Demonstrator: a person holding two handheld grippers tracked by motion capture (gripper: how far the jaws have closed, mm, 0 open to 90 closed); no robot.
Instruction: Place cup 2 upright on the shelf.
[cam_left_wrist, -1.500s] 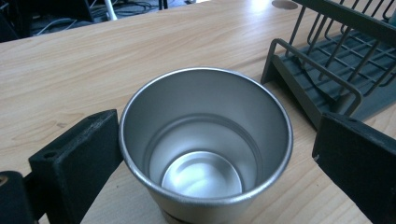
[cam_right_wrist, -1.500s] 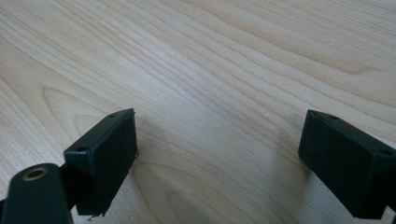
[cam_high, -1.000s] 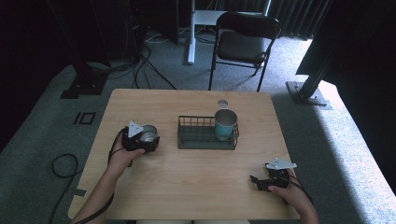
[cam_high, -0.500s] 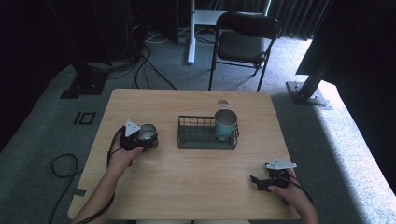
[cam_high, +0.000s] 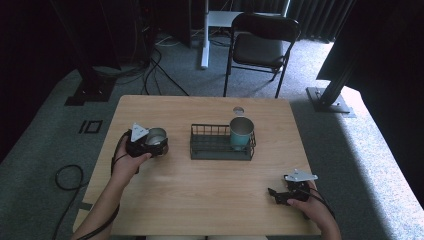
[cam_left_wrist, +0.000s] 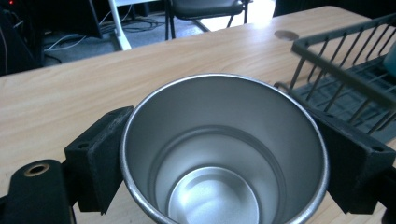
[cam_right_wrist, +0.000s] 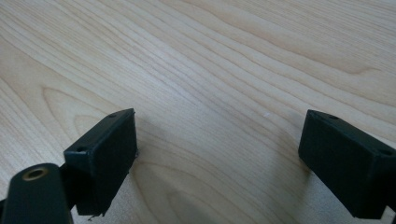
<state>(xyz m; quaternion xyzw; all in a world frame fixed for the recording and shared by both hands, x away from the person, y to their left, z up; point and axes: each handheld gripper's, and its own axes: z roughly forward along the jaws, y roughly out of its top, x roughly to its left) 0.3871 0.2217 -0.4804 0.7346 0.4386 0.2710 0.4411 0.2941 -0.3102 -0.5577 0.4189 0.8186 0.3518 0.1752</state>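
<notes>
A steel cup (cam_left_wrist: 223, 154) is clamped between the left gripper (cam_high: 150, 143)'s fingers, left of the wire basket (cam_high: 220, 150), which already holds a teal cup (cam_high: 241, 133); placement seems left. The right gripper (cam_high: 280, 195)'s fingers are spread wide, empty, near the table (cam_high: 210, 200) edge.

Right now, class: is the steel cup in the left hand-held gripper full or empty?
Empty. The left gripper view looks straight into the steel cup, held between the left hand-held gripper's jaws: bare metal walls and bottom.

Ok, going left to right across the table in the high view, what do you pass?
Left gripper shut on the steel cup → wire basket → teal cup standing in the basket's right end → right gripper, open, empty.
</notes>
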